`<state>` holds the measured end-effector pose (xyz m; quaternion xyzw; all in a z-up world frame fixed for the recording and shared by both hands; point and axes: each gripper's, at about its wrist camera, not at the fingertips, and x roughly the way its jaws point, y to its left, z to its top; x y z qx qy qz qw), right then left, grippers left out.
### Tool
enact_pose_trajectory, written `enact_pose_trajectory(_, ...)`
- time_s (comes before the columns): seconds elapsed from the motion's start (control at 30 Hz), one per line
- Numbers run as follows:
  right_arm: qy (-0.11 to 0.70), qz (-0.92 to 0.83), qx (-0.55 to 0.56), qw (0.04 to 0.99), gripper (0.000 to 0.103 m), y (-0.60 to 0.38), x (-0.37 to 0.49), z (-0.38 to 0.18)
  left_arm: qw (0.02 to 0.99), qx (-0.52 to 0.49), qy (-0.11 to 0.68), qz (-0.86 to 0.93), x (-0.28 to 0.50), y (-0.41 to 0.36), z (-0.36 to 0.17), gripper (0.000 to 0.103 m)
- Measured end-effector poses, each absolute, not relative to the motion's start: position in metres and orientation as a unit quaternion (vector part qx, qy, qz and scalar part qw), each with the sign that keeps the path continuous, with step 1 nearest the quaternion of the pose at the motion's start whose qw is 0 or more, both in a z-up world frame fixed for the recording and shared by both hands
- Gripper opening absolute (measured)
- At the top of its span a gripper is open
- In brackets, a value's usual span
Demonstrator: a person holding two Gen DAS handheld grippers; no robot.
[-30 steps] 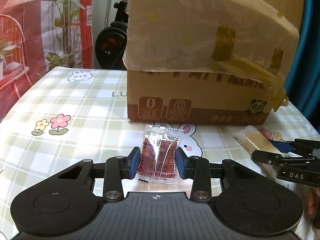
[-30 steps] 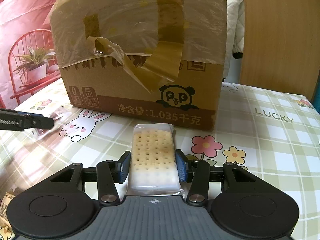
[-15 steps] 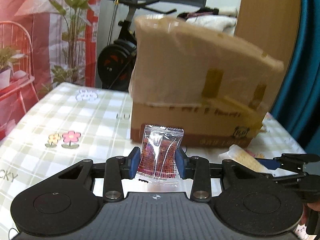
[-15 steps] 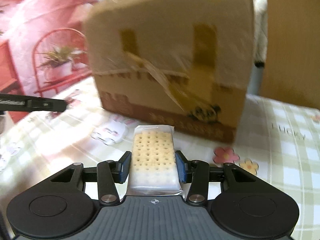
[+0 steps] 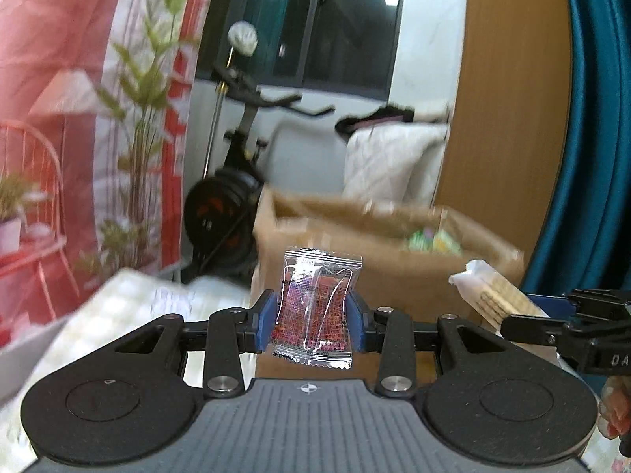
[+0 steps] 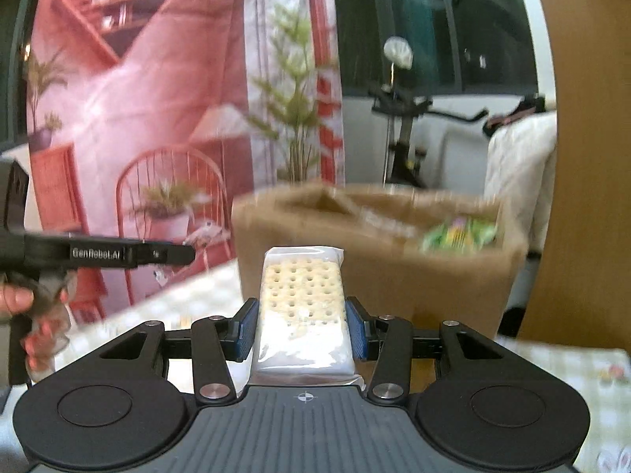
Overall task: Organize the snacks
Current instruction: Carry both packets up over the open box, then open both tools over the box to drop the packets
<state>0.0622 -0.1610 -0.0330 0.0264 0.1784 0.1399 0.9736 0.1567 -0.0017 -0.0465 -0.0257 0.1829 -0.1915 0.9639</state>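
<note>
Each claw held one snack, raised above the surface [image 5: 130,307] and level with the top of the cardboard box [image 5: 315,276]. The left claw [image 5: 311,321] was clamped on a small clear packet of dark red snack [image 5: 315,307], its blue pads pressing the packet's two sides. The right claw [image 6: 301,329] gripped a wrapped cracker pack [image 6: 301,307] the same way, upright between its pads. The box stood open just ahead of both, with something green and yellow [image 6: 457,236] lying inside near its right end; the blur hid what it was.

The step in hand looked like the carry to the box: both snacks lifted, neither yet over the opening. The next move would call for bringing each claw forward past the near wall, lowering it into the opening, and spreading the pads only once the snack hung inside the rim. The two claws sat close together, so they would likely need to go one at a time or to separate ends.
</note>
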Motion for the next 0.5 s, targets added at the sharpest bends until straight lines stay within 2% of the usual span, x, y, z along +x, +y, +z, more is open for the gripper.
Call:
enact_pose_trajectory(0.2, 0.168, 0.108, 0.001, 0.98, 0.043, -0.173, 0.12, 0.01, 0.966, 0.002, 0.151, -0.212, 0.194, -0.034, -0.007, 0.04)
enact_pose_trajectory(0.37, 0.201, 0.064, 0.004, 0.977, 0.043, -0.178, 0.176, 0.008, 0.957, -0.006, 0.184, -0.226, 0.247, -0.056, 0.006, 0.04)
enact_pose_trajectory(0.47, 0.227, 0.04, 0.025, 0.973, 0.043, -0.182, 0.197, -0.006, 0.951, -0.004, 0.207, -0.229, 0.272, -0.067, 0.001, 0.045)
enact_pose_trajectory(0.5, 0.23, 0.032, 0.03, 0.972, 0.044, -0.184, 0.2, -0.009, 0.951, -0.002, 0.211, -0.226, 0.278, -0.07, -0.002, 0.05)
